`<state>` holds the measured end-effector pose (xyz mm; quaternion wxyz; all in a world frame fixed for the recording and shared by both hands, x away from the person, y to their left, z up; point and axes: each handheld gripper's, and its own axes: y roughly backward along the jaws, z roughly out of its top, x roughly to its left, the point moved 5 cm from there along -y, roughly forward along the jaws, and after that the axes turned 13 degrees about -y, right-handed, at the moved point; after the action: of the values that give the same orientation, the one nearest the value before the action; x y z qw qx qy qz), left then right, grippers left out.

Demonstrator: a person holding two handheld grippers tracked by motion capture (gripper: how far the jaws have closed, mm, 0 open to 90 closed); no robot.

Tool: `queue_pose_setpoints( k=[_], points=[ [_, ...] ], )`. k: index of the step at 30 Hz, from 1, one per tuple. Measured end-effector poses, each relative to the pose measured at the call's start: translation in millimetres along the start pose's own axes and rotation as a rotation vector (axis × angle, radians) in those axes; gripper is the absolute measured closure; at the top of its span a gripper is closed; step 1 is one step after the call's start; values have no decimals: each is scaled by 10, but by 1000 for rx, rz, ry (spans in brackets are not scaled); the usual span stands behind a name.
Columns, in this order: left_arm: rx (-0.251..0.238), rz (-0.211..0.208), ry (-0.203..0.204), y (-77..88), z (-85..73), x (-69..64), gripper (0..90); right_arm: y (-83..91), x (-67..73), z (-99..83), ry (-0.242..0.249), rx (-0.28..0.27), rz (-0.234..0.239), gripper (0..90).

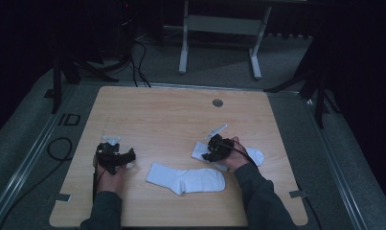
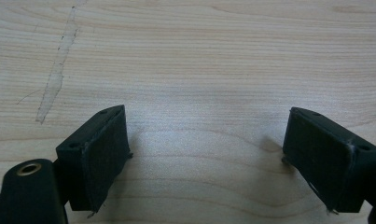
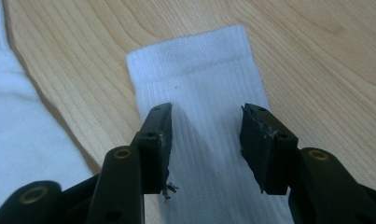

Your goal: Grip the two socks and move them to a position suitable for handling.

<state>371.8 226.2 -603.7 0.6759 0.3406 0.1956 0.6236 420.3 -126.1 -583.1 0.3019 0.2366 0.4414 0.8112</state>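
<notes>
Two white socks lie on the wooden table [image 1: 171, 115]. One sock [image 1: 186, 179] lies flat near the front middle, and its edge [image 3: 17, 126] shows at the left of the right gripper view. The other sock [image 1: 255, 155] lies partly under my right hand, its ribbed cuff [image 3: 199, 79] pointing away from the jaws. My right gripper [image 1: 210, 154] [image 3: 205, 135] hovers low over that cuff, open, with the fabric flat between the pads and not pinched. My left gripper [image 1: 115, 154] [image 2: 206, 144] rests open over bare wood, left of the front sock.
A round cable hole [image 1: 217, 102] sits near the table's far edge. A pale tape streak [image 2: 57, 70] marks the wood ahead of the left gripper. Beyond the table stand a white desk frame [image 1: 219, 28] and dark stands, with cables [image 1: 59, 148] on the grey floor.
</notes>
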Motion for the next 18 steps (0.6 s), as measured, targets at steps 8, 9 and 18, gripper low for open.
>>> queue_pose_setpoints(
  k=[8, 9, 18],
  points=[
    [0, -8, -7, 2, 1, -14, 141, 9, -91, 13, -26, -24, -37, 811],
    [0, -9, -8, 2, 1, -15, 141, 10, -98, 11, -34, -26, -38, 819],
    [0, -10, -9, 2, 2, -15, 141, 62, -174, 7, -104, -49, -14, 834]
  ],
)
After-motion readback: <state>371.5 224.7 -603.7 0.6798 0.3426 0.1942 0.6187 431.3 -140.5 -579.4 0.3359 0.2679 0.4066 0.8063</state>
